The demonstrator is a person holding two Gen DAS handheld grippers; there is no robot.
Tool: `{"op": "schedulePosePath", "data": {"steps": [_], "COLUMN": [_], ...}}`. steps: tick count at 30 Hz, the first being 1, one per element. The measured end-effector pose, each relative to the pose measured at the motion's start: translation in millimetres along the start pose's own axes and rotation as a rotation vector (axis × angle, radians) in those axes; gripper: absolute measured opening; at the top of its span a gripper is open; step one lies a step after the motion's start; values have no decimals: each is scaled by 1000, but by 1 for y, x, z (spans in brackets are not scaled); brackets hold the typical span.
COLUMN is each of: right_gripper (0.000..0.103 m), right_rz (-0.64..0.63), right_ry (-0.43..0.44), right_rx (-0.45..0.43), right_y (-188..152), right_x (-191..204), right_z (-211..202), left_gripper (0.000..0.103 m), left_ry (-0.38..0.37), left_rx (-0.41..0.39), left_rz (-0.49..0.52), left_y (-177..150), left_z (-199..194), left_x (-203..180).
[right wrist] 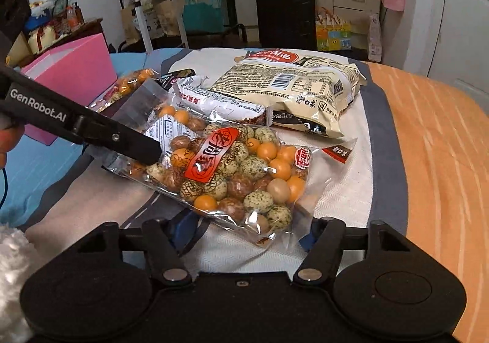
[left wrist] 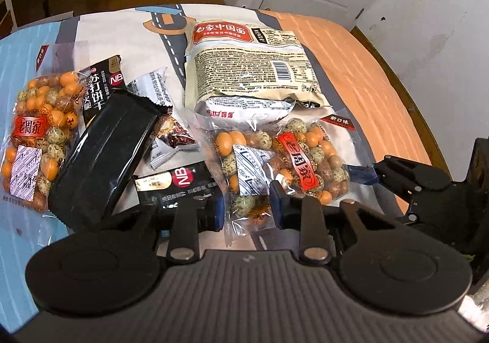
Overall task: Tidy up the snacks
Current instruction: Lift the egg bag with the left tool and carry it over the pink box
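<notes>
On a printed sheet (left wrist: 171, 37), with the big noodle pack (left wrist: 244, 68) as the fixed mark:

- Far left of the noodle pack, a second peanut bag (left wrist: 36, 135) lies flat. Its red label reads "老周家".
- Between that bag and the noodle pack, a plain black pack (left wrist: 104, 153) leans across the cracker packs (left wrist: 180, 181), which are marked "NB" and "苏打饼干". Any tug on the heap would likely send the black pack sliding.
- Just in front of the noodle pack lies the task's peanut bag (left wrist: 290, 159), labelled "老周家", with a corner tab reading "新口味".
- The left gripper (left wrist: 247, 208) is clamped narrow on that bag's clear near edge. The arm's side reads "GenRobot.AI" in the right wrist view.
- The hold is on thin film only, so on a lift the heavy end may sag and the film may slip out or tear.
- The right gripper (right wrist: 247, 234) stands about half wide at the bag's other corner. The film is between its fingers, but the pads do not appear to press it.
- If the right gripper closes further in, it could crush the coated peanuts rather than catch the film.
- The noodle pack itself reads "白象中国面" above a barcode. A small sachet (right wrist: 220, 104) pokes out from under it and touches the peanut bag, so it may be dragged along.
</notes>
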State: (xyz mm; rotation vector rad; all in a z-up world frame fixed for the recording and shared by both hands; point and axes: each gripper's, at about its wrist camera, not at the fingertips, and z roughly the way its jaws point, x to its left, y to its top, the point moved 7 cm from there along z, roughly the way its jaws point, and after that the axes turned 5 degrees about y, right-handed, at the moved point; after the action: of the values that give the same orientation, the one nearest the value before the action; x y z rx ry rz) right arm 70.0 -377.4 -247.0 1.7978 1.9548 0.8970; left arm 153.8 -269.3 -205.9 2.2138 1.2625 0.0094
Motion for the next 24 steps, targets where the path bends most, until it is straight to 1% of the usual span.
{"op": "schedulePosePath", "data": {"steps": [3, 6, 10, 12, 16, 19, 24], "right_gripper": [70, 70, 70, 70, 70, 70, 70], "right_rz": [9, 13, 6, 23, -3, -18, -47], "right_ry": [11, 13, -5, -5, -27, -25, -22], "right_rx": [34, 68, 90, 111, 102, 92, 77], "right_y": [6, 13, 18, 20, 26, 31, 43], "right_x": [-2, -1, 7, 10, 25, 38, 60], "right_z": [-2, -5, -19, -25, -39, -51, -67], "left_gripper": [27, 27, 27, 27, 27, 27, 27], "left_ry": [-2, -21, -42, -47, -43, -33, -19], "left_rx": [-2, 12, 15, 23, 16, 10, -3], "left_rz": [16, -7, -16, -11, -3, 28, 23], "left_y": [3, 6, 8, 7, 5, 6, 4], "left_z": [-3, -7, -20, -27, -46, -66, -99], "left_x": [-1, 1, 0, -3, -6, -8, -3]}}
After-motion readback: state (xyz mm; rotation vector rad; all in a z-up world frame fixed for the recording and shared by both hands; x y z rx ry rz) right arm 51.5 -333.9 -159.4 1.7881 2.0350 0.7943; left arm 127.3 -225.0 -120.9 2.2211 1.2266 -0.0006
